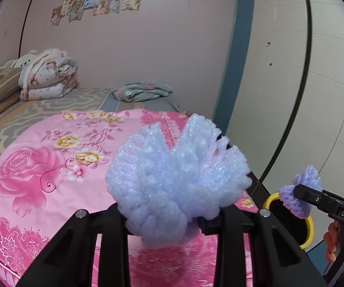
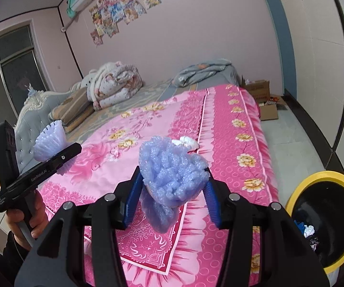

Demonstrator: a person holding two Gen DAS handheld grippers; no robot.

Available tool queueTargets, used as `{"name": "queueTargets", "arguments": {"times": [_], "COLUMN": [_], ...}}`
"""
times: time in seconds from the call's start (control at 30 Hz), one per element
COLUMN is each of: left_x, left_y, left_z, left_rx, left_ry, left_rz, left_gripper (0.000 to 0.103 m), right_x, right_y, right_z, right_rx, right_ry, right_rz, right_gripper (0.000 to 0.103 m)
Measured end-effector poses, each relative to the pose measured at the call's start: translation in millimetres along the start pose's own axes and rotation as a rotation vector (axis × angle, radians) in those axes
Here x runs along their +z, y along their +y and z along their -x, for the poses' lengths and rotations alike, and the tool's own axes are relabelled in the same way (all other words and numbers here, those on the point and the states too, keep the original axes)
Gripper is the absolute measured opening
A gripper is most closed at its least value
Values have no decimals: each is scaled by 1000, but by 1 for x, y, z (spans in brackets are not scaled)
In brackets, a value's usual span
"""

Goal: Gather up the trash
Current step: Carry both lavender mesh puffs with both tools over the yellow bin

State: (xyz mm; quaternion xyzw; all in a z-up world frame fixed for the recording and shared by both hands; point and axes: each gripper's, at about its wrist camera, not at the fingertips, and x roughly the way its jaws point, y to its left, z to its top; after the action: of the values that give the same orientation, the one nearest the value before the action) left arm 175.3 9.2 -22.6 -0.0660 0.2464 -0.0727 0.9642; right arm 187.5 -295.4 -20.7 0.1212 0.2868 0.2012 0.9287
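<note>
My left gripper (image 1: pixel 172 215) is shut on a pale purple foam net (image 1: pixel 172 179) and holds it above the pink floral bedspread (image 1: pixel 40 167). My right gripper (image 2: pixel 172 198) is shut on a second purple foam net (image 2: pixel 172 169) over the bed's near edge. In the left wrist view the right gripper (image 1: pixel 298 191) with its foam net (image 1: pixel 301 191) hangs over the yellow-rimmed black trash bin (image 1: pixel 310 227). In the right wrist view the left gripper (image 2: pixel 69 151) with its foam net (image 2: pixel 49 141) is at the left. The bin (image 2: pixel 325 174) stands on the floor to the right. A crumpled white wad (image 2: pixel 188 141) lies on the bedspread.
Folded quilts (image 2: pixel 116 83) and pillows (image 2: pixel 76 110) lie at the bed's head, a grey blanket (image 2: pixel 203 71) at the far side. Cardboard boxes (image 2: pixel 262 95) sit on the floor beyond the bed. White wardrobe doors (image 1: pixel 315 83) stand to the right.
</note>
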Motion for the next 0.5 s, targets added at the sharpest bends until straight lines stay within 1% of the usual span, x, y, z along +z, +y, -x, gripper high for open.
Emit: {"name": "queueTargets", "arguments": {"times": [0.23, 0.5], "left_x": [10, 22], "left_y": [-45, -83], "left_z": [28, 42], "left_rx": [-70, -127], "left_ry": [-66, -111], "left_rz": [-58, -110], "left_gripper": [29, 29], "right_x": [7, 22], "right_y": [-12, -29], "right_z": [45, 93], "right_rx": [1, -15], "right_ry": [-87, -192], "right_rz": [-28, -61], "right_gripper": [46, 46]}}
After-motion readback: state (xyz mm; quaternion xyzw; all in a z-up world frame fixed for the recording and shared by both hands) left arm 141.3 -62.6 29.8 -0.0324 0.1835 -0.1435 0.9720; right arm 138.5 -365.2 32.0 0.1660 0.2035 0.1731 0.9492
